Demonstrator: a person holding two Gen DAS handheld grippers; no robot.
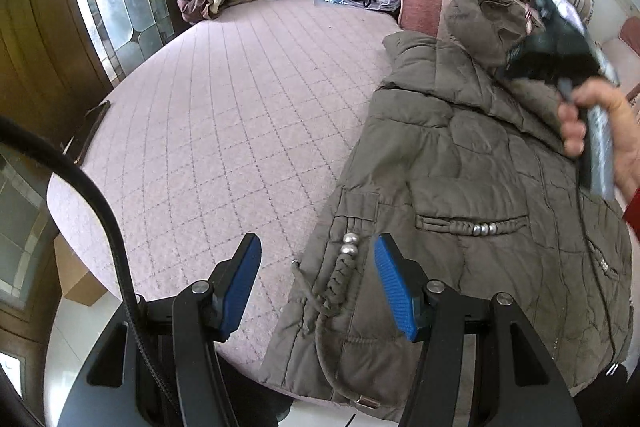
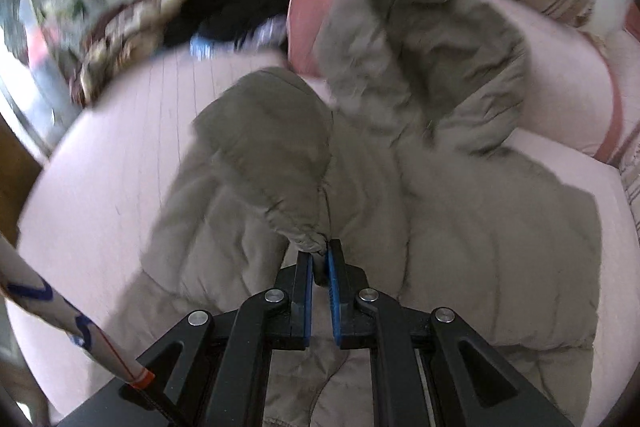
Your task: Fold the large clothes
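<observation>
Left gripper (image 1: 316,283): blue pads spread wide, gripping nothing, poised over jacket hem cord (image 1: 320,301) at 6 o'clock. Padded olive jacket (image 1: 460,195): lying flat on pink quilted bed (image 1: 224,99), collar toward 1 o'clock. Right gripper (image 2: 319,259): clamped on sleeve cuff (image 2: 308,237). Risks, judged: thin pinch on slippery bulky fabric, cuff may slip; puffy sleeve may spring back; dangling cord may snag pads.
</observation>
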